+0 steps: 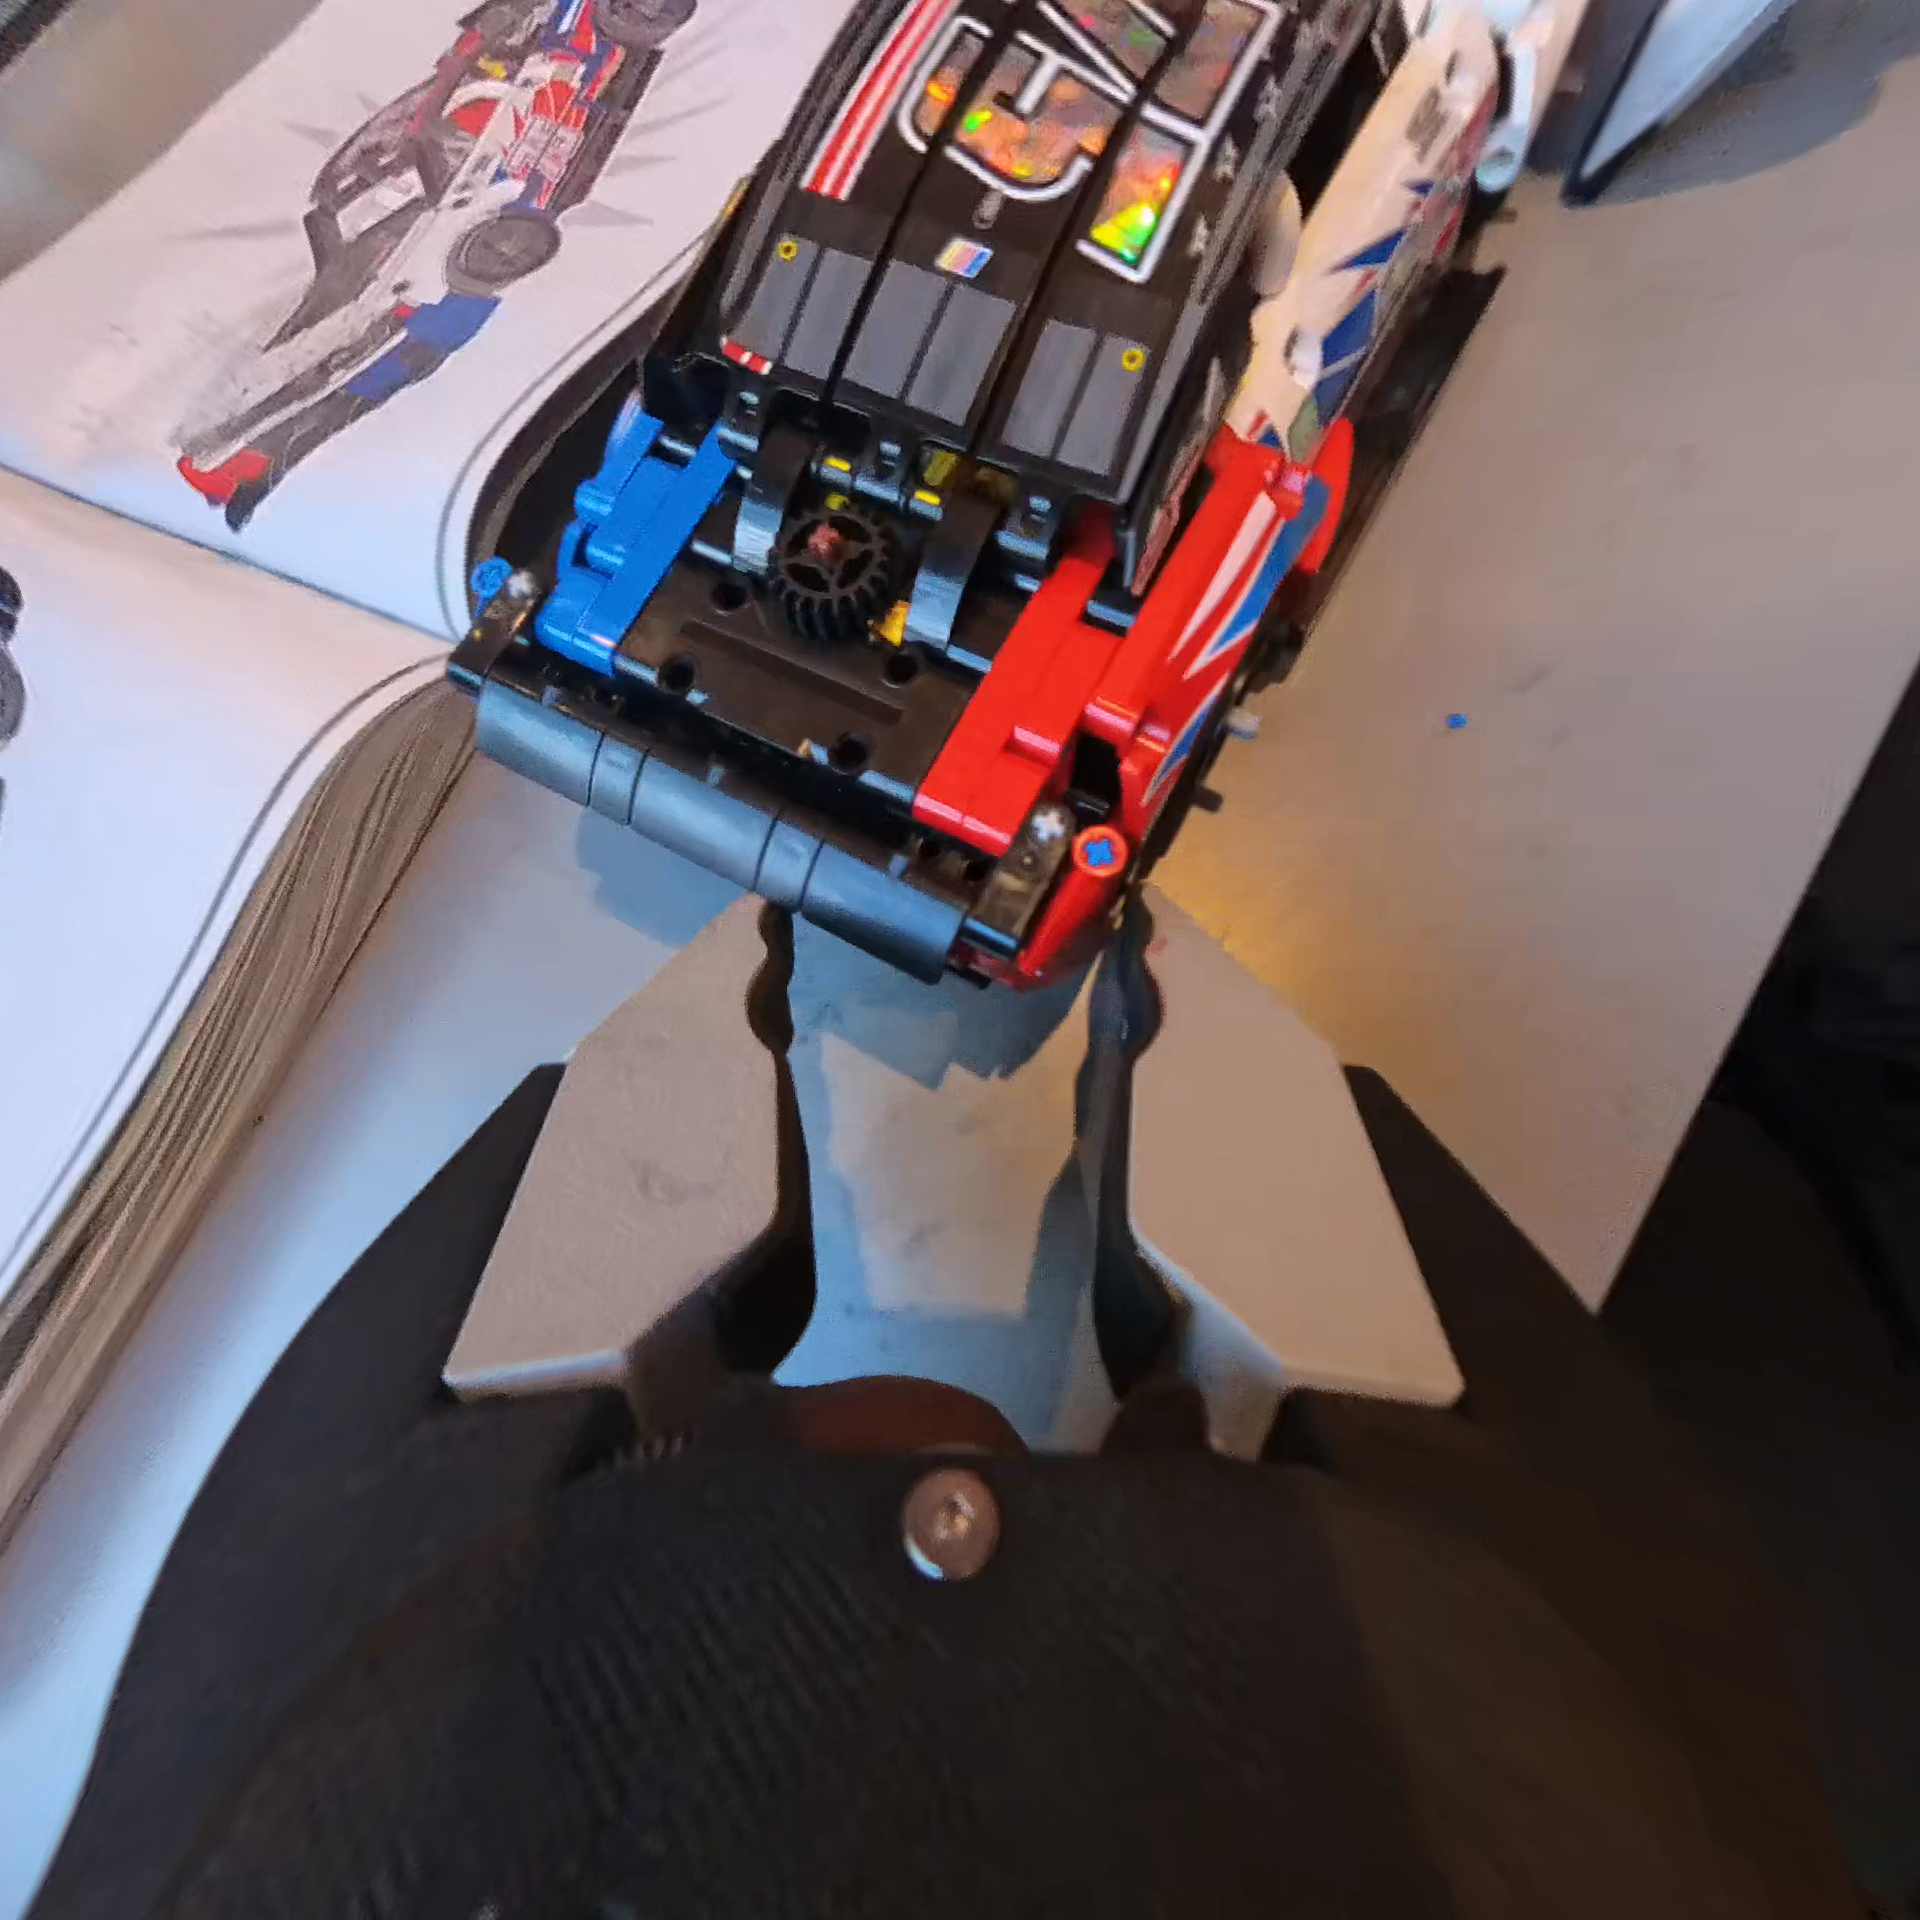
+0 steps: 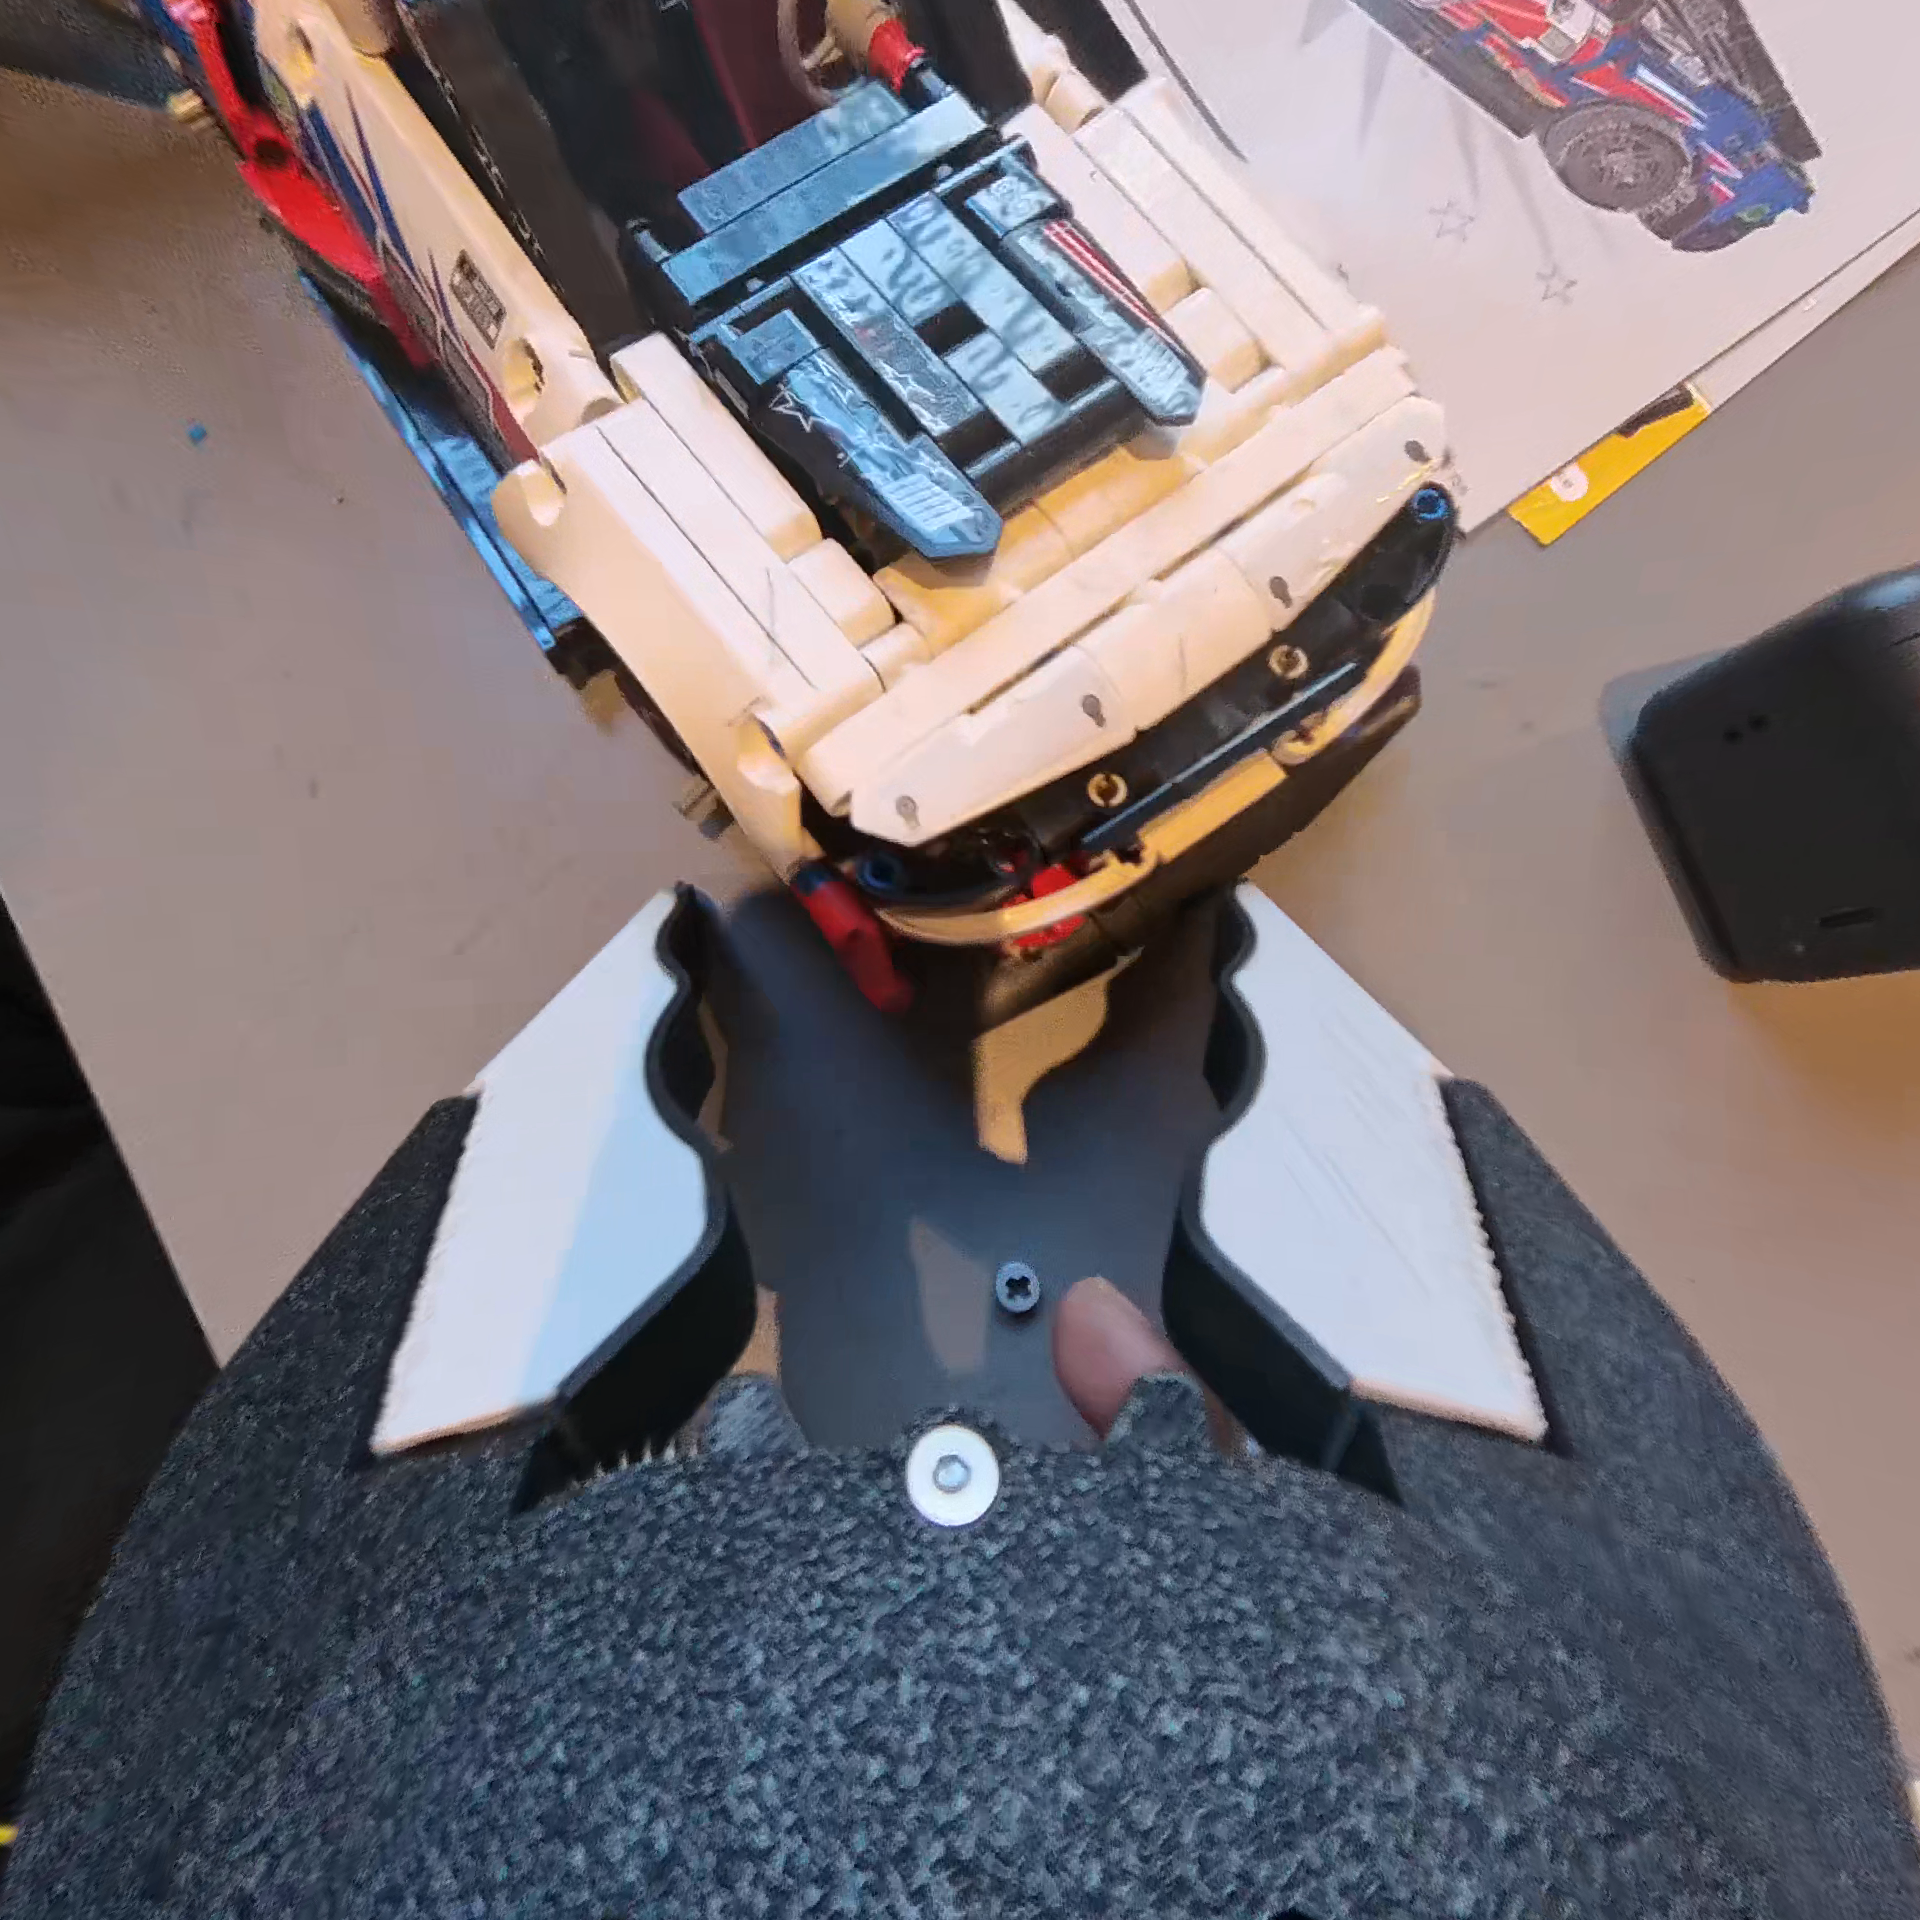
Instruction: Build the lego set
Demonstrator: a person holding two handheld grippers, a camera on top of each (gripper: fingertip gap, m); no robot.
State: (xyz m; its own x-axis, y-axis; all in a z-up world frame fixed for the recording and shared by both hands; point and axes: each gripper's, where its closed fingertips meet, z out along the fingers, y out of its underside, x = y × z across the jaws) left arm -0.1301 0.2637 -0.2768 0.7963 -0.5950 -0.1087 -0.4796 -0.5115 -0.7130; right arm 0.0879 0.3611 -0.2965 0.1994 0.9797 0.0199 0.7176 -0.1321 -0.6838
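The lego race car lies on the table, partly over the open instruction book [image 1: 239,582]. The left wrist view shows its rear [image 1: 831,644]: blue left corner, red right corner, black gear, grey bumper. My left gripper [image 1: 948,935] has its jaws partly apart, with the tips just under the bumper and nothing visibly gripped. The right wrist view shows the car's white nose [image 2: 1039,644] with a black hood. My right gripper [image 2: 961,909] is wide open with the nose tip between its fingers. A small black pin [image 2: 1018,1288] lies on the table between its fingers.
A black box [image 2: 1787,790] stands on the table right of the car's nose. A printed sheet with a car picture [image 2: 1558,208] lies at the far right. The table edge [image 1: 1714,1039] runs close on the car's red side. A person's fingertip [image 2: 1101,1361] shows by the right gripper.
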